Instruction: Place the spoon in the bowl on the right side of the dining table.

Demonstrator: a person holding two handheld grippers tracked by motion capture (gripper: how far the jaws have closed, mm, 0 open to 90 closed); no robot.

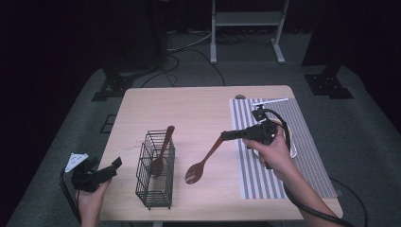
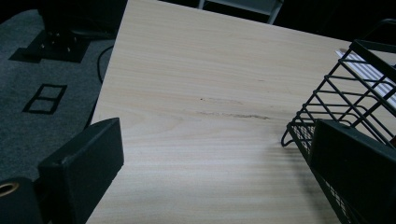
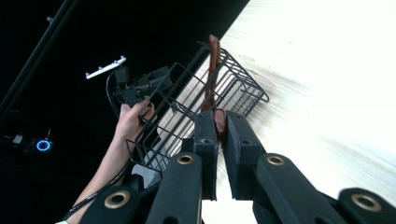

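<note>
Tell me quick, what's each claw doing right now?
Left gripper: open, holding nothing, beside the wire basket.
Right gripper: shut on the wooden spoon.

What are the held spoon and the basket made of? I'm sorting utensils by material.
The spoon in the right gripper looks like dark wood with a smooth, slightly glossy brown finish, though plastic is possible. The basket is thin black wire, likely coated metal, with an open grid.

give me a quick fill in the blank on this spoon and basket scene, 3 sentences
The right gripper is shut on the handle of a brown wooden ____.
A second wooden spoon already stands inside the black wire ____.
The left gripper, at the table's near left corner, holds nothing and its jaws are ____.

Missing words: spoon; basket; open
</note>
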